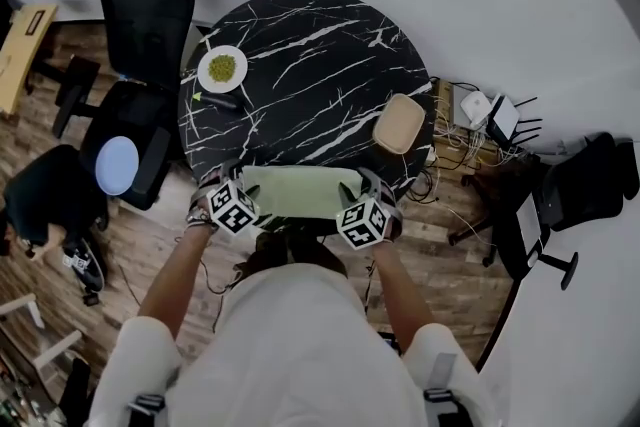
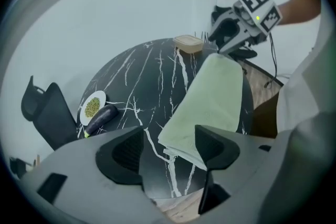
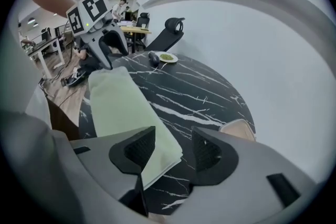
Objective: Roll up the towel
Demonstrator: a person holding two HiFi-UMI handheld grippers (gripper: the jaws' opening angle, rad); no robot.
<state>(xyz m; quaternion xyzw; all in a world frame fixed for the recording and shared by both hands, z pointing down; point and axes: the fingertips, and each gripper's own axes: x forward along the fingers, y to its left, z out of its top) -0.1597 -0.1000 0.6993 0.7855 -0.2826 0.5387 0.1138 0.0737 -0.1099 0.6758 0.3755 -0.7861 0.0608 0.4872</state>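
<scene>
A pale green towel lies flat and folded along the near edge of the round black marble table. My left gripper stands over the towel's left end and my right gripper over its right end, both pointing steeply down. In the left gripper view the jaws are wide apart, with the towel's corner in the gap and no pad pressing on it. In the right gripper view the jaws are also apart over the towel's other corner. Each gripper view shows the other gripper at the towel's far end.
A white plate of green food and a dark eggplant sit at the table's left rim. A beige lidded box sits at the right rim. A black office chair stands to the left, and cables and routers lie to the right.
</scene>
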